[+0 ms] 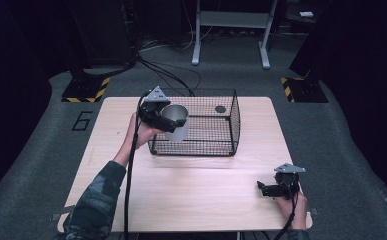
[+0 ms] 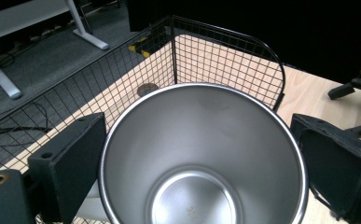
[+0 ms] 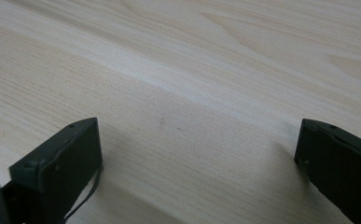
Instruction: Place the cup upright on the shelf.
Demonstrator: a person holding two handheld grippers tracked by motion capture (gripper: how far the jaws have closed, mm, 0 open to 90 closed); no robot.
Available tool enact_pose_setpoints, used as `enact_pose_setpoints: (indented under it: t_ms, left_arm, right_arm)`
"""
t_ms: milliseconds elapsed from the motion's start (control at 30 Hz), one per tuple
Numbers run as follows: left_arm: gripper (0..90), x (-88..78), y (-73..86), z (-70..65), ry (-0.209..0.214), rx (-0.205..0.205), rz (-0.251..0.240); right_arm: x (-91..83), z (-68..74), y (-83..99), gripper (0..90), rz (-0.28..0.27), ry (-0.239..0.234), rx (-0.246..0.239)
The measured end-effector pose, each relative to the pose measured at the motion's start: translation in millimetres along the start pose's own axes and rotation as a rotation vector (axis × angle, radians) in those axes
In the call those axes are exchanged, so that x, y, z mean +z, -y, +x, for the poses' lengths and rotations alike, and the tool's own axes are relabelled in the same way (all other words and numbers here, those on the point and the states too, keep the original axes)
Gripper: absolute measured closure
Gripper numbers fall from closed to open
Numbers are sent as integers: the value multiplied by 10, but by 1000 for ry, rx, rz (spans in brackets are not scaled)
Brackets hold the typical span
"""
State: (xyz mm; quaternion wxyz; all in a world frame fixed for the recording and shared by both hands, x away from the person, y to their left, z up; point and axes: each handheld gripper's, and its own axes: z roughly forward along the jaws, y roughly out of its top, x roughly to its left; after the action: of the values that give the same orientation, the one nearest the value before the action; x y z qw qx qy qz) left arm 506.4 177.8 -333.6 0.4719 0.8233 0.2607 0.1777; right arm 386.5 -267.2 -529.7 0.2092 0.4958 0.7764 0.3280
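L gripper (image 1: 167, 121) pinches steel cup (image 1: 177, 121) by its sides, mouth tilted toward cam, held above wire basket's (image 1: 216, 145) near-left corner; basket interior lies just fwd-right. R gripper (image 1: 270, 189) spread, idle on table (image 1: 181, 195).

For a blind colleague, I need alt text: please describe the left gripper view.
A shiny, empty steel cup, seen from above, sits clamped between the two black jaws of the left tool. Behind it stands a black wire basket on a light wooden table, with a small dark round object lying inside the basket.
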Motion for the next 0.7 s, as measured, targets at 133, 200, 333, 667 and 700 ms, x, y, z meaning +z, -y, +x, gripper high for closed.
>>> enact_pose_setpoints:
  t_ms: [133,200,333,667,700]
  left_arm:
    - [64,70,-40,41,-3,6,16]
    - [64,109,-55,54,-7,5,10]
    - [64,179,-90,81,-16,4,13]
    - [64,342,-121,124,-28,2,40]
    - [64,363,-127,126,-29,2,44]
  right_arm:
    - [0,0,0,2,0,0,-1]
    - [0,0,0,2,0,0,0]
    - [0,0,0,2,0,-1,0]
    - [1,-1,-1,2,0,-1,-1]
    - [1,-1,-1,2,0,-1,-1]
